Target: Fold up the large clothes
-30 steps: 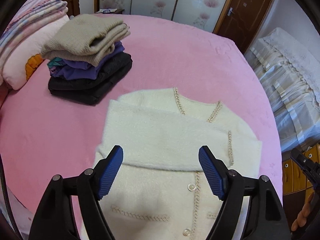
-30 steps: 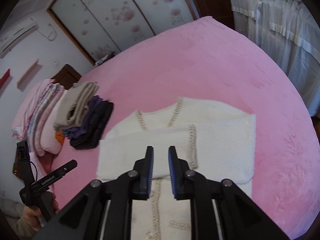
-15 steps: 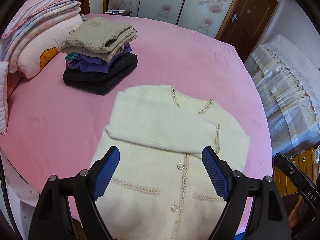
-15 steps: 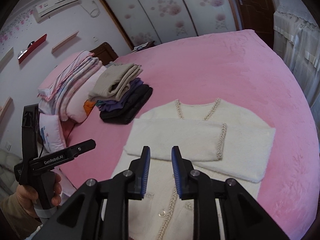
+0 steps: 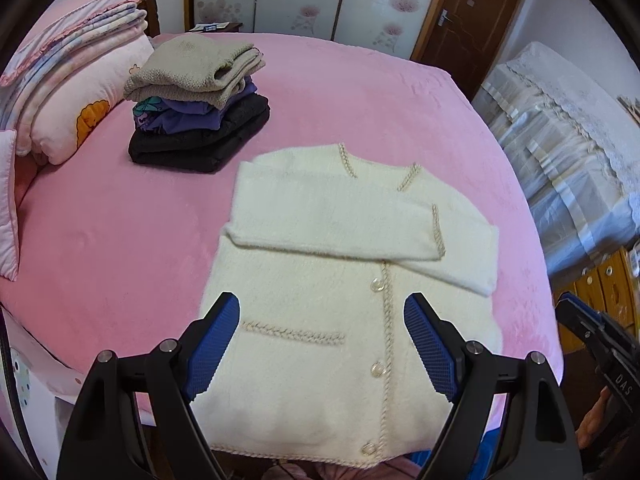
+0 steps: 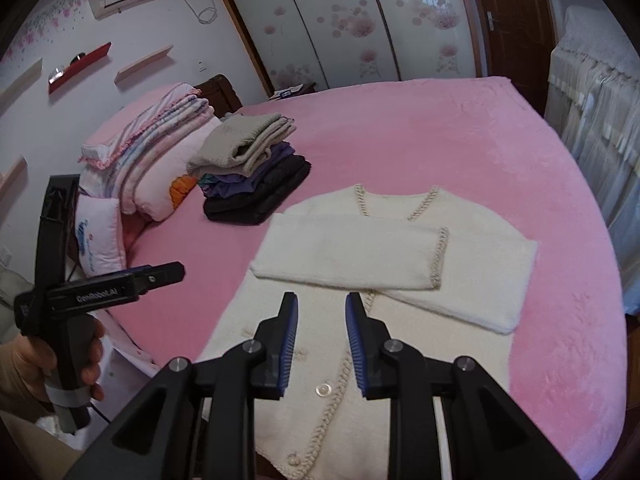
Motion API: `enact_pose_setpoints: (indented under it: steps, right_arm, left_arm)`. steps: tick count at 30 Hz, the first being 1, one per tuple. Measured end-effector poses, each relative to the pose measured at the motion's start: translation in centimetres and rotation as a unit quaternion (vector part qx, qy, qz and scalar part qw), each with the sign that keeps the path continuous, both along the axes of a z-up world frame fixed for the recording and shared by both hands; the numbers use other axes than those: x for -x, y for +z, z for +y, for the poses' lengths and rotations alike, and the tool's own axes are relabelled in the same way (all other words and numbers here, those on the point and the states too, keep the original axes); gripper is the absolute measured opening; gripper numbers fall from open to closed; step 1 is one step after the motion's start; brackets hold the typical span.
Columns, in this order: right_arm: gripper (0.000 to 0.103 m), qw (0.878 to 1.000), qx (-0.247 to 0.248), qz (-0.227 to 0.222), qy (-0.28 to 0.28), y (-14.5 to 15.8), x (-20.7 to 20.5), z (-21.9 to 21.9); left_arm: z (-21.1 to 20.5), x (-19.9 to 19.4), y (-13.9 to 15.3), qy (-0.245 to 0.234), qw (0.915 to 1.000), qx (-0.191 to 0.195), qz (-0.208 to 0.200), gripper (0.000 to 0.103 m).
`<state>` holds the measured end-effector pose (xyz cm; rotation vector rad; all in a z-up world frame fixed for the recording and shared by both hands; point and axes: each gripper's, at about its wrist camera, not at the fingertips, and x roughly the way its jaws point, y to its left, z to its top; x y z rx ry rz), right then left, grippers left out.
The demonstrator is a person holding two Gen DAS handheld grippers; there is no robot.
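Left wrist view: my left tool (image 5: 322, 334) hangs wide apart and empty over the cream cardigan (image 5: 320, 308), centre frame on the pink bed (image 5: 100, 240).

Right wrist view: my right tool (image 6: 321, 334) is slightly parted and empty. The cardigan looks soft, light and floppy; I'd pinch its hem corners.

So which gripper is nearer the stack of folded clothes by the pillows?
Left. The left gripper hangs over the cardigan's hem on the stack's side; the right gripper hangs further along the hem, away from it.
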<state>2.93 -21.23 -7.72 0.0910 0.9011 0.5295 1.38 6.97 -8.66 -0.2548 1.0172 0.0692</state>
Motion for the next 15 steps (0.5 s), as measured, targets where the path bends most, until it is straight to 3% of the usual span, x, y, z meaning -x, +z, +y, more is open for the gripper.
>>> enact_pose_setpoints:
  steps: [4,11,15]
  right_arm:
    - [0.025,0.999,0.017,0.019,-0.027,-1.8,2.5,0.0]
    - [0.025,0.996,0.006,0.067,-0.064,-5.0,6.4,-0.2]
    - [0.037,0.994,0.002,0.068,-0.090,-5.9,8.1,-0.5]
  left_arm:
    - [1.1,2.2,-1.9,-0.015,0.9995,-0.023,0.016,0.083]
    - [2.8,5.6,-3.9,-0.044,0.9989,-0.012,0.011,0.083]
    - [3.4,6.6,-5.5,-0.057,0.9981,0.009,0.021,0.083]
